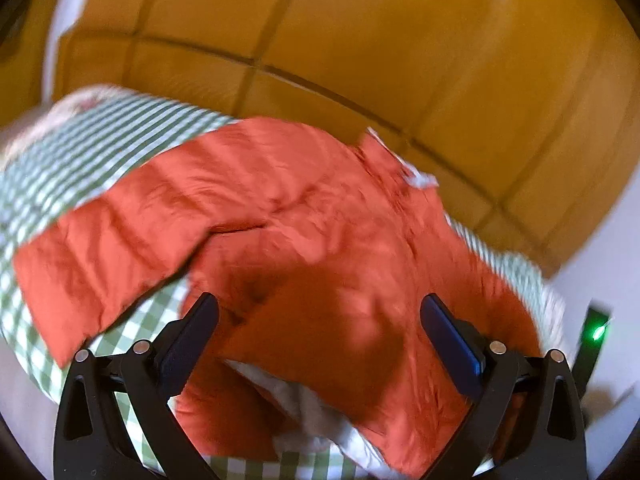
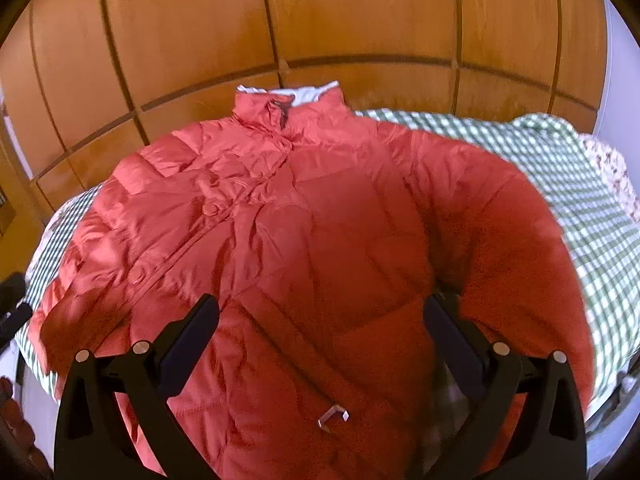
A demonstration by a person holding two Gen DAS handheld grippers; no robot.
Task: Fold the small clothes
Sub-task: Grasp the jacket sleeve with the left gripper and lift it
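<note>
Right wrist view: the right gripper [image 2: 320, 308] is nearest the lens, its two black fingers spread wide with nothing between them, held above the lower body of a red padded jacket [image 2: 304, 248]. A small metal zip pull [image 2: 334, 416] lies on the fabric just below the gap between the fingers. The jacket is spread front-up across a bed covered in a green-and-white checked sheet [image 2: 592, 216]. Its collar [image 2: 286, 106], lined in white, points toward the far edge of the bed; the closed front placket runs diagonally from the collar down to the left. One sleeve [image 2: 520, 248] curves down the right side of the garment, beyond the gripper's right-hand finger. A floral-patterned cloth [image 2: 612, 172] shows at the right edge of the sheet. Wooden panelled doors [image 2: 320, 20] stand behind the bed.

Left wrist view, blurred: the left gripper [image 1: 320, 308] also stands wide apart and holds nothing, positioned over the jacket [image 1: 320, 240]. White lining [image 1: 288, 400] shows at the hem, low between the fingers. One sleeve [image 1: 112, 236] extends flat to the left across the checked sheet [image 1: 72, 156]. The collar [image 1: 392, 156] lies at the far right of the garment. A dark device with a green light [image 1: 598, 332] stands at the right edge, off the bed. Whether either gripper touches the fabric cannot be told.
</note>
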